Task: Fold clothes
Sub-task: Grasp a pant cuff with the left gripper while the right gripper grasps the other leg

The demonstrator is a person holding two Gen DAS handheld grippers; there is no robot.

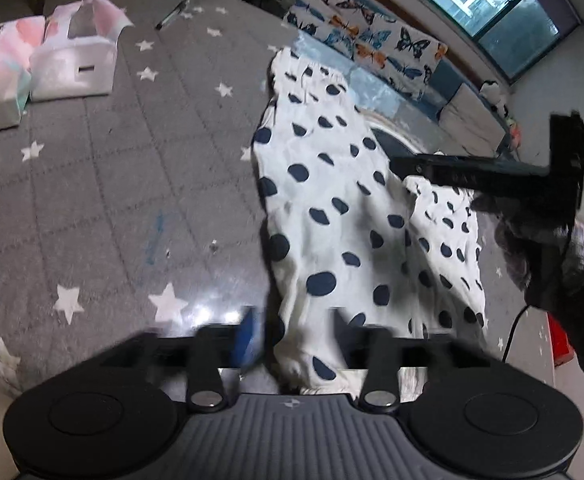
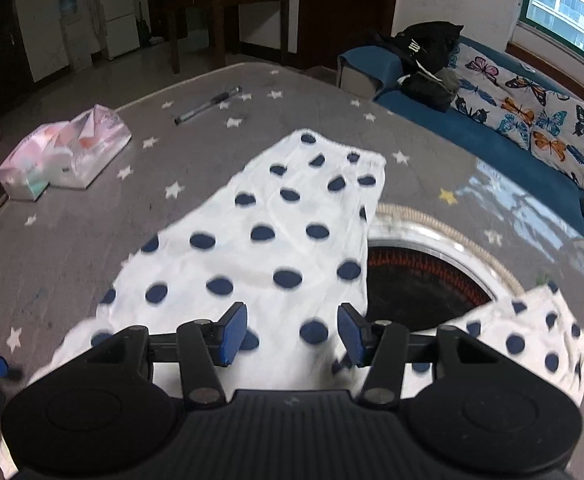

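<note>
Looking down, my spotted trousers (image 2: 251, 240) lie spread, one leg apart lower right; right tongs (image 2: 292, 334) released; left tongs (image 1: 296, 340) seemingly grasping cloth.

Little can be read here. The black bag (image 2: 428, 46) on the blue couch (image 2: 444, 128) bears white marks — too small to make out as letters. The tissue packs (image 2: 67, 152) on the grey star-print cover (image 2: 91, 240) show pink printing, but no word on them comes clear.
</note>
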